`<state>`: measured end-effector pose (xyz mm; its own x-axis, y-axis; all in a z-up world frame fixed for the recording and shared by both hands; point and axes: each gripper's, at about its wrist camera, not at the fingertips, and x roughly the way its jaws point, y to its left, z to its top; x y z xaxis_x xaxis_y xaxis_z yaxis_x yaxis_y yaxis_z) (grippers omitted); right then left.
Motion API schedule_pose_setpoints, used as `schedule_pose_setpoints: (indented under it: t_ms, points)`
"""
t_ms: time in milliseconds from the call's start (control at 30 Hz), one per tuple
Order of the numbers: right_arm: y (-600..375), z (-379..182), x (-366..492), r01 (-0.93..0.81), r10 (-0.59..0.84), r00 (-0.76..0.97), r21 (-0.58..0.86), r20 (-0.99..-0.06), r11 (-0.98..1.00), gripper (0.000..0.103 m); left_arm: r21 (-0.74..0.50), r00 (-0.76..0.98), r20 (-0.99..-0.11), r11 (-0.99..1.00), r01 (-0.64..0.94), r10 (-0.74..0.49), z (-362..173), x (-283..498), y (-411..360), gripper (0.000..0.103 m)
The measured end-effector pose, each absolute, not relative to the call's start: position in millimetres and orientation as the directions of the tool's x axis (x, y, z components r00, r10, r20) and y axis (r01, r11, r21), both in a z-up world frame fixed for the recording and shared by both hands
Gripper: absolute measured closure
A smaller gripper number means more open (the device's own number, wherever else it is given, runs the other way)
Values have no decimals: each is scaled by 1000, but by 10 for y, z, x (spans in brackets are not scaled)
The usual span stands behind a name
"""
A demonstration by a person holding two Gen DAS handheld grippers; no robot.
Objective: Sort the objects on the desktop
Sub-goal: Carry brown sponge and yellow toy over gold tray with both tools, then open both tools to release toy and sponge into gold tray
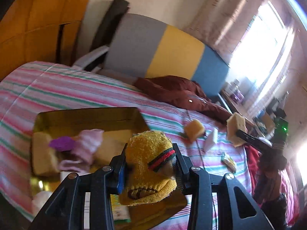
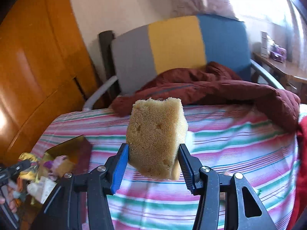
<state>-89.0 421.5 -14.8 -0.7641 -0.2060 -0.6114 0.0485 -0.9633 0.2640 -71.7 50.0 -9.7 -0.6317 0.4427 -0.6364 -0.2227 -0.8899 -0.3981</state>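
Observation:
My left gripper is shut on a yellow knitted sock with a red, green and black band, held over a gold tin box on the striped bed. The box holds a pink sock, a purple piece and tan sponges. My right gripper is shut on a tan sponge block, held above the bed. That sponge also shows in the left wrist view. The box shows at lower left in the right wrist view.
A loose tan sponge, a white block and a small yellow-green packet lie on the striped sheet. A dark red jacket lies at the bed's far end against a grey, yellow and blue cushion. An orange wardrobe stands on the left.

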Motion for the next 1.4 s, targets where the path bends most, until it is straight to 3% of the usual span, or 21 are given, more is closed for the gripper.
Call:
schedule_pose_setpoints:
  t_ms: [467, 1133, 1300, 1333, 1400]
  points:
    - [2730, -253, -833, 283, -418, -642, 308, -643, -908, 50, -404, -663, -644, -906, -128, 381, -271, -640, 0, 63]
    - [1785, -483, -1485, 315, -394, -545, 254, -740, -914, 48, -323, -684, -684, -946, -31, 256, -408, -1156, -184, 61]
    - [1718, -520, -1619, 310, -379, -541, 241, -751, -920, 41, -320, -669, -701, -947, -13, 246, -475, -1233, -164, 40]
    - [1712, -527, -1628, 305, -373, -543, 237, -752, -922, 32, -321, -667, -703, -947, -12, 246, -481, -1232, -163, 39]
    - [1703, -539, -1632, 305, -365, -549, 226, -752, -925, 29, -312, -667, -706, -950, -11, 239, -488, -1217, -151, 37]
